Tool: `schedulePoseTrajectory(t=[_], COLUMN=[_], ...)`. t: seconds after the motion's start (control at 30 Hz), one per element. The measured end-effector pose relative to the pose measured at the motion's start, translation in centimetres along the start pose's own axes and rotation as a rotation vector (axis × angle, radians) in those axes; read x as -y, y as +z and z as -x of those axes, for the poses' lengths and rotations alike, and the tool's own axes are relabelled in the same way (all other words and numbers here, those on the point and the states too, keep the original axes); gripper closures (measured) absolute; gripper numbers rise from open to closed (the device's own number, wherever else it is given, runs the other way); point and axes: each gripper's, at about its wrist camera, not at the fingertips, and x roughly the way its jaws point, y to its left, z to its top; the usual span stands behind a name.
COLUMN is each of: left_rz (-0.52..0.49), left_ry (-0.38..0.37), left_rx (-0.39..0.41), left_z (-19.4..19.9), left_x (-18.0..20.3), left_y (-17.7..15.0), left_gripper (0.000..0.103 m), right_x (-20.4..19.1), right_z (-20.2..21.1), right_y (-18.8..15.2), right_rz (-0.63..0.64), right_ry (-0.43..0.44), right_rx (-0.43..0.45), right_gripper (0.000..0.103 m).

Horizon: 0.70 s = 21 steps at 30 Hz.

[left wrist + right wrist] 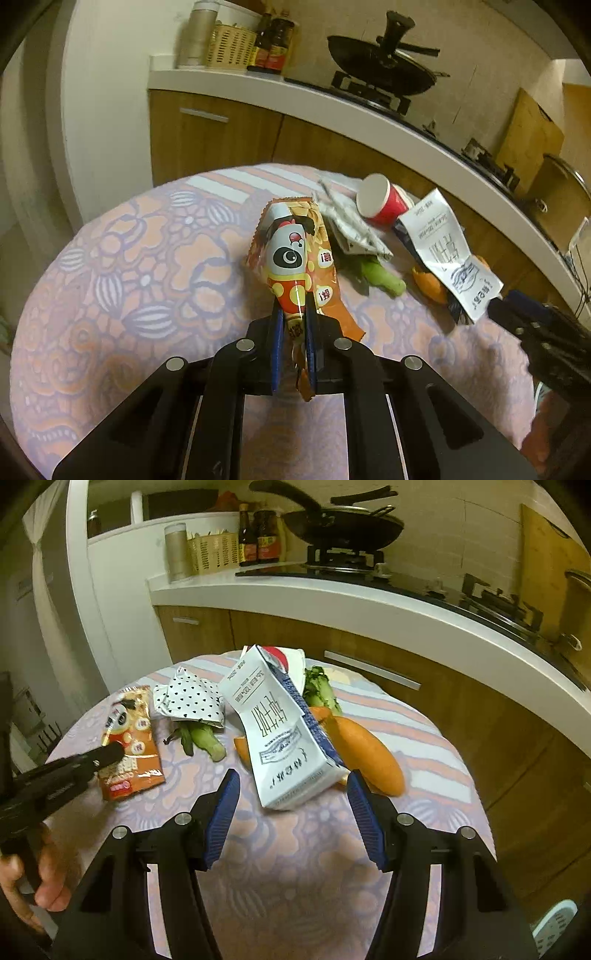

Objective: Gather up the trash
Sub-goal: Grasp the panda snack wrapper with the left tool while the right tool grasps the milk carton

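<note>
My left gripper (294, 314) is shut on the near end of an orange snack wrapper (291, 251), which lies on the round table's patterned cloth (129, 280); the wrapper (131, 742) and the left gripper (107, 755) also show in the right wrist view. My right gripper (291, 781) is open, its blue pads (221, 812) either side of the near end of a white and blue milk carton (273, 731) lying on the table. A red paper cup (380, 203), a polka-dot wrapper (192, 699), green vegetable stalks (203, 738) and an orange carrot (365, 757) lie around it.
A kitchen counter (332, 590) with wooden cabinets curves behind the table. On it stand a wok (343, 524) on a stove, sauce bottles (258, 535) and a basket (214, 552). The table edge drops off at the right.
</note>
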Motion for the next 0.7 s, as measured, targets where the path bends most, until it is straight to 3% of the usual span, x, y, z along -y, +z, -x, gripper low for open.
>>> schedulePoseTrajectory(t=[0.13, 0.37, 0.43, 0.57, 0.7], left_rz=[0.0, 0.007, 0.006, -0.003, -0.001], left_ry=[-0.023, -0.06, -0.069, -0.075, -0.086], left_rx=[0.009, 0.014, 0.016, 0.029, 0.036], left_z=[0.3, 0.6, 0.7, 1.0, 1.3], left_x=[0.3, 0.5, 0.5, 0.8, 0.8], left_y=[0.3, 0.4, 0.4, 0.4, 0.4], left_gripper=[0.095, 0.095, 0.095, 0.095, 0.095], right_x=[-1.0, -3.1, -3.1, -2.2, -0.8], right_z=[-1.1, -3.8, -4.4, -3.7, -0.3], right_y=[0.3, 0.5, 0.5, 0.2, -1.0], right_rz=[0.064, 0.21, 0.214, 0.14, 0.009], right_ry=[-0.047, -0.173, -0.19, -0.124, -0.017], right_rx=[-0.001, -0.027, -0.035, -0.04, -0.045], right_gripper=[0.037, 0.038, 0.044, 0.049, 0.05])
